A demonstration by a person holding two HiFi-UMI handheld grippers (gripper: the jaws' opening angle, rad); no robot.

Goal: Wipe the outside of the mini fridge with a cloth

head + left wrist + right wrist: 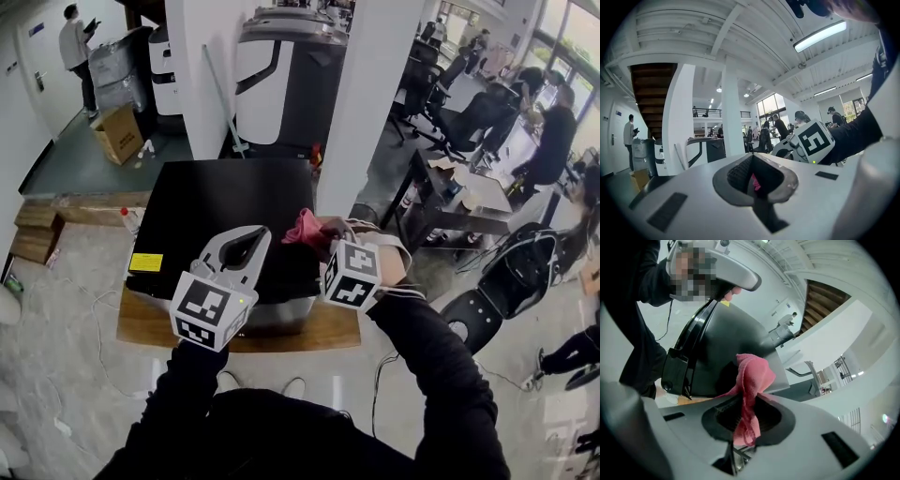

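Two grippers over the black mini fridge [216,202]: the right gripper [323,236] is pinching a pink cloth [305,228] at the top's right edge. Left gripper [251,240] hovers nearby, jaws together, nothing in them.

Center frame, a low wooden surface [319,330] rests flat on the pale grey floor [75,375]. The black mini fridge [225,202] sits squarely on it and covers most of the wood, with only a bare strip along the near edge and the lower-left corner showing. Off to the left, thin cables [94,309] trail across the floor. Wooden steps [37,230] stand at the left edge, and a cardboard box [119,132] sits upper left.
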